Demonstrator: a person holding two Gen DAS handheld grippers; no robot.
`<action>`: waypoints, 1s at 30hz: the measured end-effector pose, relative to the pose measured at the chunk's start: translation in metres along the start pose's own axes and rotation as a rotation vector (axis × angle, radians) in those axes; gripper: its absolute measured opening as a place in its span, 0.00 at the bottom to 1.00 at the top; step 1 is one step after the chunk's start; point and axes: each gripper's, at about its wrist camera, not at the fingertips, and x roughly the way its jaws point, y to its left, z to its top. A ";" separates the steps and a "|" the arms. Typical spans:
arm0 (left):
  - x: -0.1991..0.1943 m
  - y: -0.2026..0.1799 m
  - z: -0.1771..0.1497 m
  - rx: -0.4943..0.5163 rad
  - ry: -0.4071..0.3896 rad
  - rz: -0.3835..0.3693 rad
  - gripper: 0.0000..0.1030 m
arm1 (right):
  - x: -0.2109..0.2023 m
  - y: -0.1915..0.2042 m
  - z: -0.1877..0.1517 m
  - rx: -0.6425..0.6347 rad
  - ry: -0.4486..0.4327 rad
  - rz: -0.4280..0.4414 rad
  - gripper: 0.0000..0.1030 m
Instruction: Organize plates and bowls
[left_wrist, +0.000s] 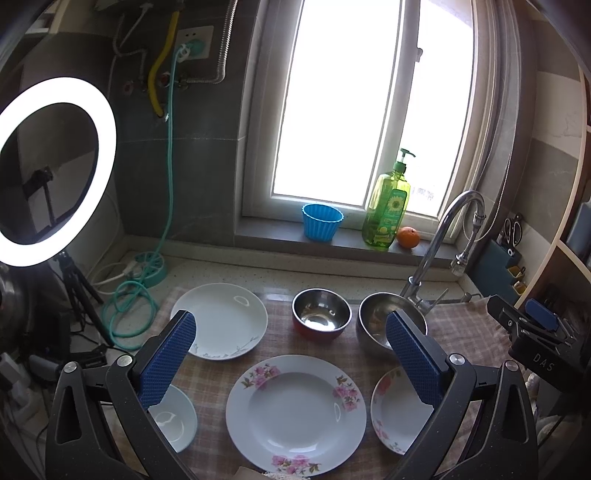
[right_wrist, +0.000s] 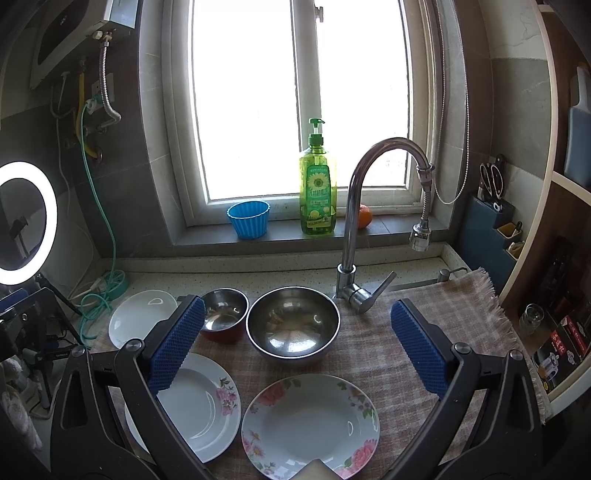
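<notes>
- on the tabletop (left_wrist: 229, 271) lies a checked cloth (right_wrist: 436, 332), and all the plates and bowls sit on it or at its edge.
- the left gripper (left_wrist: 291, 349) hangs above the big plate with pink flowers (left_wrist: 295, 411). its jaws are spread wide and hold nothing.
- the right gripper (right_wrist: 297, 341) hangs above the smaller flowered plate (right_wrist: 310, 424). its jaws are spread wide too, with nothing in them.
- the two flowered plates lie side by side at the front, close but not touching.
- a white plate with thin grey twigs (left_wrist: 221, 319) lies at the back left.
- the small steel bowl with a red outside (left_wrist: 321, 314) stands just beside the big steel bowl (right_wrist: 293, 325). both stand upright.
- a small white bowl (left_wrist: 173, 421) sits at the front left, partly hidden by a blue pad.
- a blue ribbed cup (right_wrist: 249, 218), a green soap bottle (right_wrist: 318, 184) and an orange (left_wrist: 408, 237) stand on the window sill.
- the tap (right_wrist: 369, 206) stands behind the big steel bowl.
</notes>
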 end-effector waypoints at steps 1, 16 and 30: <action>0.000 0.000 0.000 -0.001 0.000 0.000 0.99 | 0.000 0.000 0.000 0.000 0.000 0.001 0.99; -0.001 0.000 -0.001 -0.003 -0.002 -0.007 0.99 | 0.000 0.000 0.000 -0.002 0.001 -0.001 0.99; -0.001 0.002 -0.002 -0.008 0.000 -0.008 0.99 | -0.001 0.001 -0.004 -0.002 0.006 0.000 0.99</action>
